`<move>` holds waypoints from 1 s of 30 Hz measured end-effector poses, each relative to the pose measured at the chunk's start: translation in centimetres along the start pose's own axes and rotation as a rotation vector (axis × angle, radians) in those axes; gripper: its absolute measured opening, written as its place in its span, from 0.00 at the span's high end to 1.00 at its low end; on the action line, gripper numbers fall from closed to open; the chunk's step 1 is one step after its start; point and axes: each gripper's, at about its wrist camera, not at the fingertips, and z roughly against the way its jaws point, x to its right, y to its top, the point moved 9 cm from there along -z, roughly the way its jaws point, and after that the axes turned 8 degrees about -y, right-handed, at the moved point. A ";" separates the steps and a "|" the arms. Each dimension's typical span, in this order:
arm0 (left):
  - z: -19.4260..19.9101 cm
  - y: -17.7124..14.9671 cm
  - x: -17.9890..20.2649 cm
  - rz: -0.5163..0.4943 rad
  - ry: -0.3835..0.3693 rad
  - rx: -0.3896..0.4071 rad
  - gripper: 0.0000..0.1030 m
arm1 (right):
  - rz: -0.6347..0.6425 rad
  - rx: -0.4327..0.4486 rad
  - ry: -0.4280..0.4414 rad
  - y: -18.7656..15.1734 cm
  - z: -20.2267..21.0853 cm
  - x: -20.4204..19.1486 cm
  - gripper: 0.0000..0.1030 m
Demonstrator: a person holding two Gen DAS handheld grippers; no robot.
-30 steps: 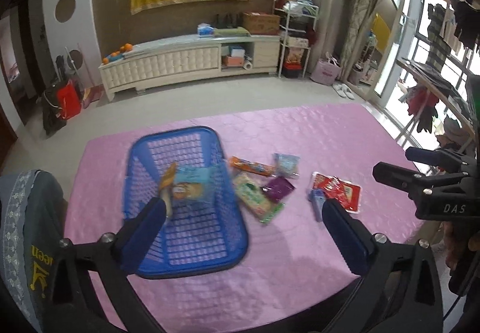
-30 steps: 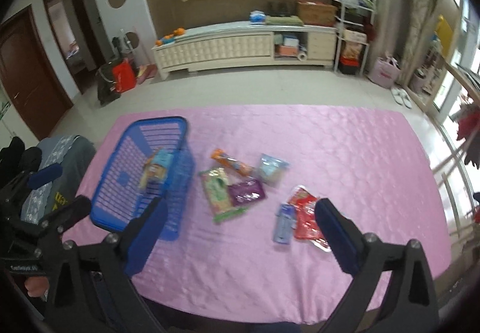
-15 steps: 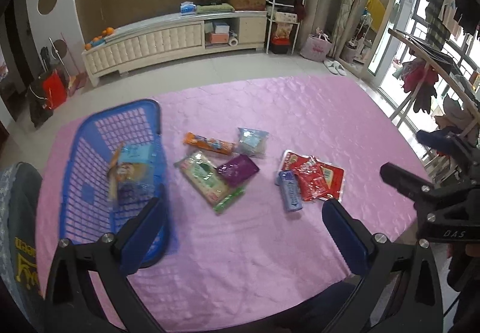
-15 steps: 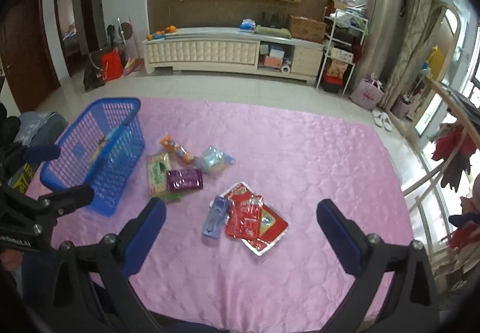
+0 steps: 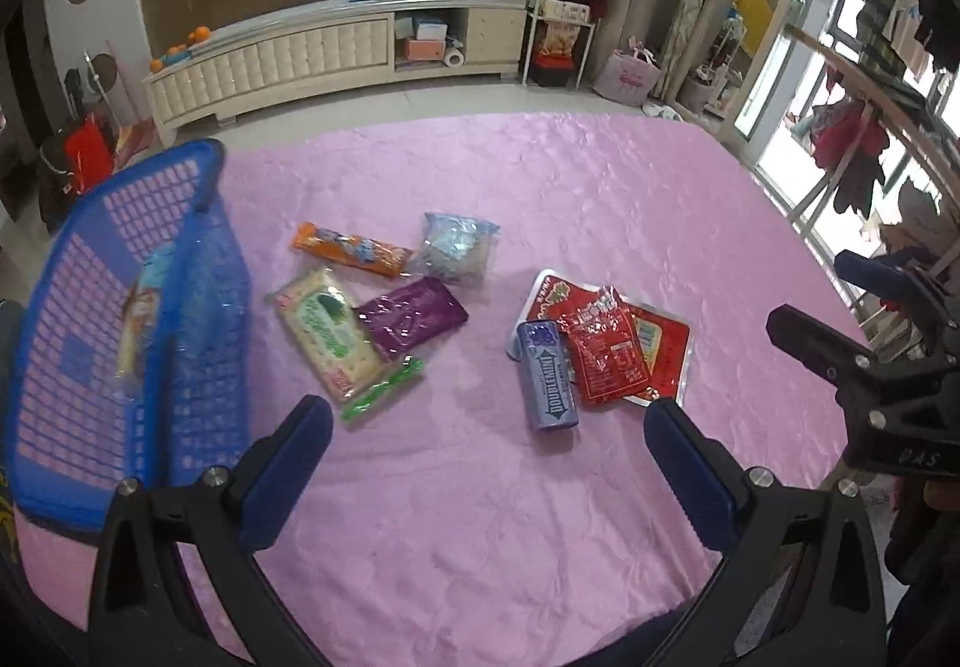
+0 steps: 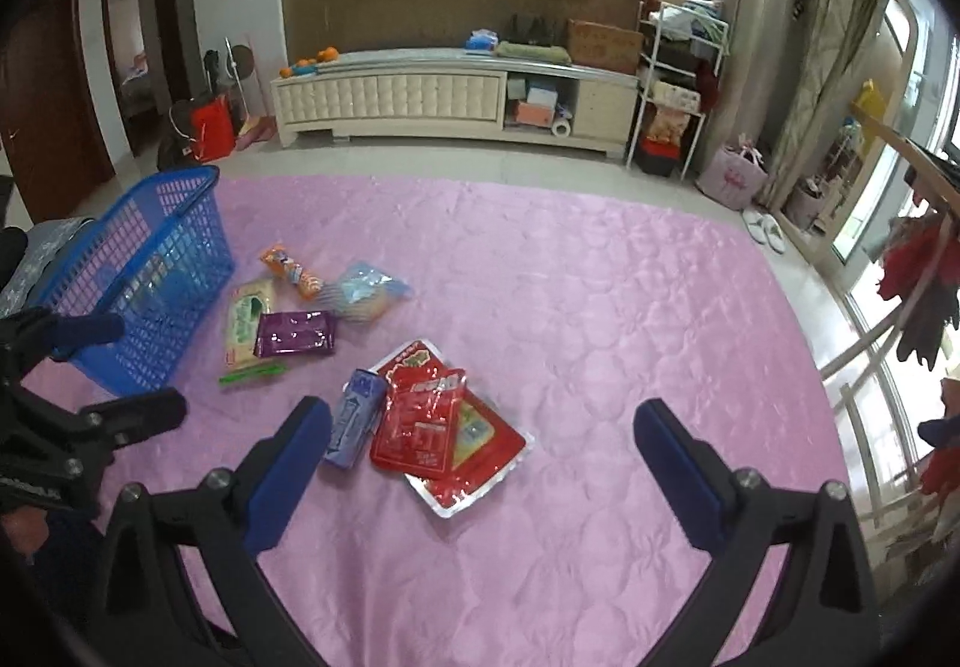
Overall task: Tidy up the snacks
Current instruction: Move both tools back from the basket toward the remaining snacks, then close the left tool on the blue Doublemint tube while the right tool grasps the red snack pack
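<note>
A blue mesh basket (image 5: 66, 271) (image 6: 174, 223) stands at the left of the pink tablecloth with a snack packet (image 5: 141, 319) inside. Loose snacks lie to its right: an orange bar (image 5: 351, 250), a clear blue bag (image 5: 456, 247), a green cracker pack (image 5: 324, 331), a purple pack (image 5: 414, 316), a blue gum pack (image 5: 547, 385) (image 6: 354, 421) and red packets (image 5: 606, 352) (image 6: 423, 421). My left gripper (image 5: 489, 433) is open and empty above the table's near part. My right gripper (image 6: 480, 430) is open and empty, hovering near the red packets.
The pink tablecloth (image 6: 570, 307) covers the table. A grey cushioned chair (image 6: 48, 247) stands beside the basket at the left. Beyond the table are a white TV cabinet (image 6: 420, 96), a shelf rack (image 6: 672, 90) and a clothes rack (image 5: 864, 126) at the right.
Both grippers have swung to the right, away from the basket and toward the loose snacks. The basket has slid to the left edge of both views. Both stay open and empty.
</note>
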 end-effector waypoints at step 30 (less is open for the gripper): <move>-13.6 -1.3 0.8 -0.088 -0.071 -0.257 0.37 | -0.137 -0.089 -0.064 -6.1 -7.3 1.4 0.01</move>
